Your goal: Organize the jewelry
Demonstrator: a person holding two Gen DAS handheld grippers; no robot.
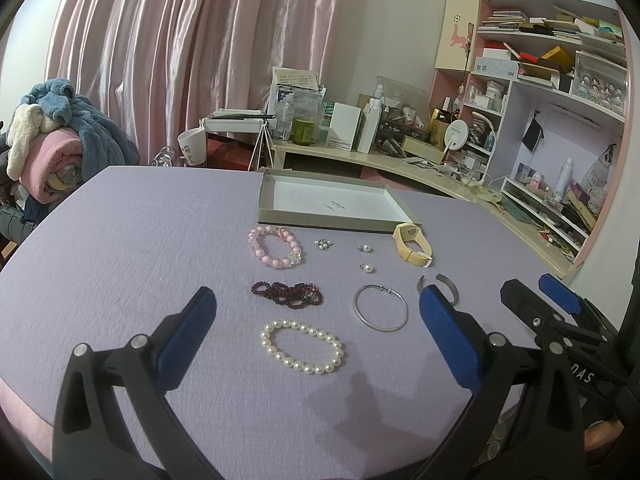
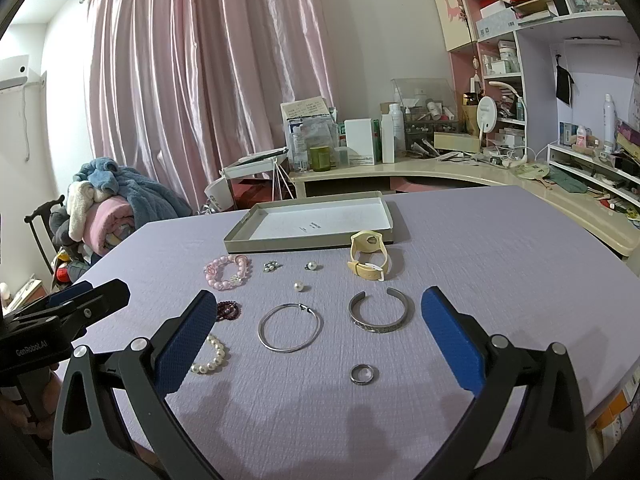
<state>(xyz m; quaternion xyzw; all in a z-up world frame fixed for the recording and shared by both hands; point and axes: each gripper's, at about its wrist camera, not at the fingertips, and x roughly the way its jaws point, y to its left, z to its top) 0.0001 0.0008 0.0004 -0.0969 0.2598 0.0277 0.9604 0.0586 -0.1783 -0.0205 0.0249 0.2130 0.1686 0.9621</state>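
Jewelry lies spread on a lilac table (image 1: 120, 240) before a shallow grey box lid (image 1: 336, 204) (image 2: 312, 220). I see a pink bead bracelet (image 1: 276, 247), a dark red bead strand (image 1: 288, 293), a white pearl bracelet (image 1: 303, 346), a thin silver bangle (image 1: 381, 308) (image 2: 290, 327), an open silver cuff (image 2: 378, 312), a small ring (image 2: 363, 373), a yellow watch (image 1: 414, 246) (image 2: 368, 256), pearl earrings (image 1: 367, 267) (image 2: 298, 287) and a small cluster stud (image 1: 323, 244). My left gripper (image 1: 316, 320) hangs open above the pearl bracelet. My right gripper (image 2: 316, 320) hangs open over the bangle and cuff.
A cluttered cream desk (image 2: 440, 168) and pink shelves (image 1: 552, 80) stand behind and to the right. A pile of blankets (image 1: 60, 140) sits on a chair at the left. Pink curtains (image 2: 200, 80) cover the back wall.
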